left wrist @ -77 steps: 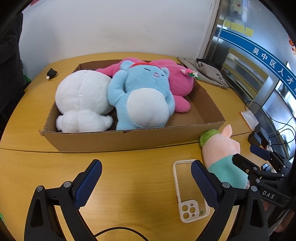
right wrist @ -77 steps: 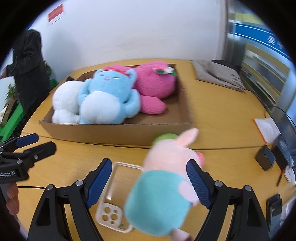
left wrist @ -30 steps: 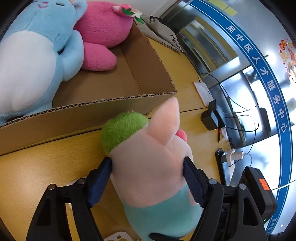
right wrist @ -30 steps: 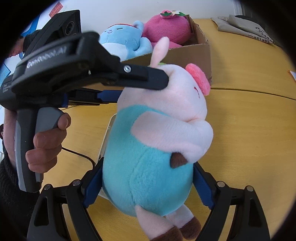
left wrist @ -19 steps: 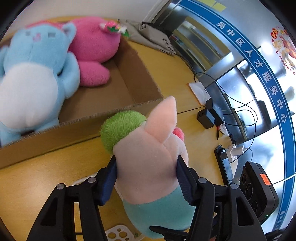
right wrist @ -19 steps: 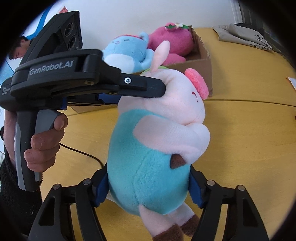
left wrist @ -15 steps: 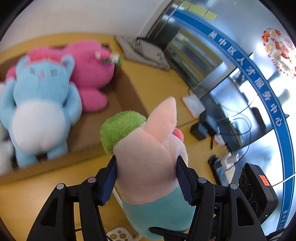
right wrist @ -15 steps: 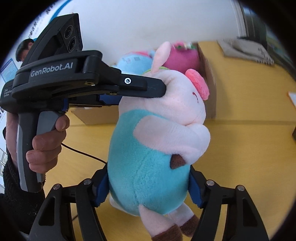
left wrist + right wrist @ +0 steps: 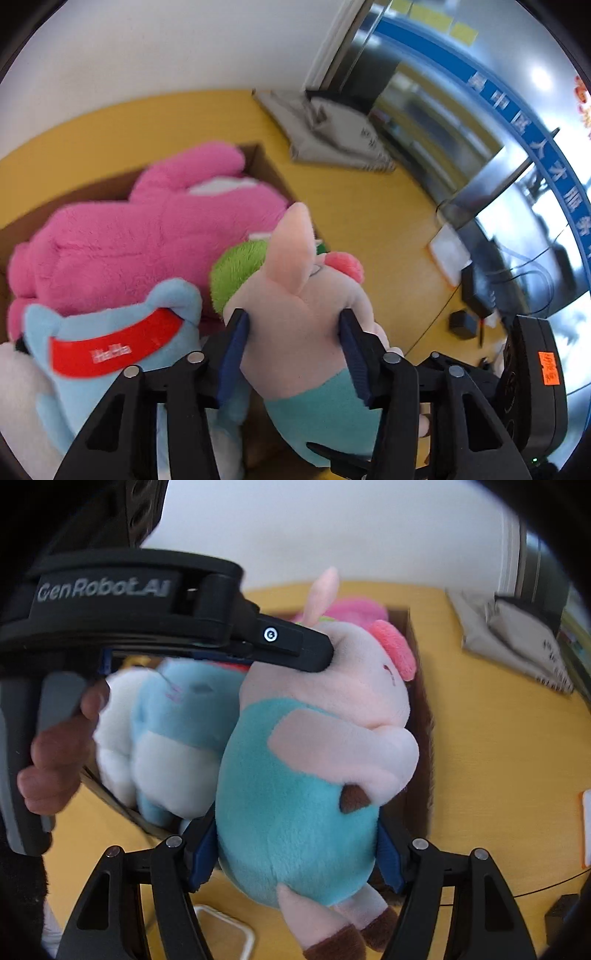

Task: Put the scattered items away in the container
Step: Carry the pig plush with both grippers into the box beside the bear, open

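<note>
The pink plush pig in teal overalls (image 9: 295, 760) is clamped by both the left gripper (image 9: 291, 354) and the right gripper (image 9: 295, 849), apparently above the brown cardboard box (image 9: 419, 716).

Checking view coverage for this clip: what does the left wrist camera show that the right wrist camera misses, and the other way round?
Left wrist only: the red "Hello" headband on the blue plush, the pig's green tuft, a black charger on the table.

Right wrist only: the pig's brown-tipped feet, the white phone case, the hand holding the left gripper.

Both: the pig plush clamped by both grippers, the pink plush, the blue plush, the cardboard box, folded grey cloth.
</note>
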`<state>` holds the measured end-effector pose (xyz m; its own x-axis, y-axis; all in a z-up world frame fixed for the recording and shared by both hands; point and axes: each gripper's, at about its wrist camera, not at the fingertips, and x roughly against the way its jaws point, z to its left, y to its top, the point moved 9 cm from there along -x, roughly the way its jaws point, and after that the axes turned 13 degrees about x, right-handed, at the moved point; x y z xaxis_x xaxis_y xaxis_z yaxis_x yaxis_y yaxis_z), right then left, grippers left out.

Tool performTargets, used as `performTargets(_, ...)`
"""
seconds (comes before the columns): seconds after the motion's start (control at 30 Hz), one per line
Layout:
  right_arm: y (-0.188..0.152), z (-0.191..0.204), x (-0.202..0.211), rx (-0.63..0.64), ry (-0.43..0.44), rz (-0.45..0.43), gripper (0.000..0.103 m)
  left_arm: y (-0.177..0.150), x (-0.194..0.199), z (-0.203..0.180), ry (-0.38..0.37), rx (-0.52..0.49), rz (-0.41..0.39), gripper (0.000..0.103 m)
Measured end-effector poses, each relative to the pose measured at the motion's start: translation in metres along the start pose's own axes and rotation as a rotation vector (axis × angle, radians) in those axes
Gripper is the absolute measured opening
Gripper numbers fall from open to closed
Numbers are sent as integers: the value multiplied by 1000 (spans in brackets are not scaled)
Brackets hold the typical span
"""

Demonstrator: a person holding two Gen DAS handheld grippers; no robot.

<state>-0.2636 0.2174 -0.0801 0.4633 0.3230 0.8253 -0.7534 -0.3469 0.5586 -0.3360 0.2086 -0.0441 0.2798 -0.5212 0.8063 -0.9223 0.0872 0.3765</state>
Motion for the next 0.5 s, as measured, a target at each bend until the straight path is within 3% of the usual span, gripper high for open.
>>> performTargets(0.13,-16,-6,-9,-21,4,24,70,-8,-8,-4,-9,-69,-6,54)
performTargets(0.27,-22,-4,-9,-16,-16,44,71,-12,-11,-4,1,-70,3,55)
performTargets(0.5,-15,7,20,-22,-33,5,76,-15,-13,0,20,-72,-12,57)
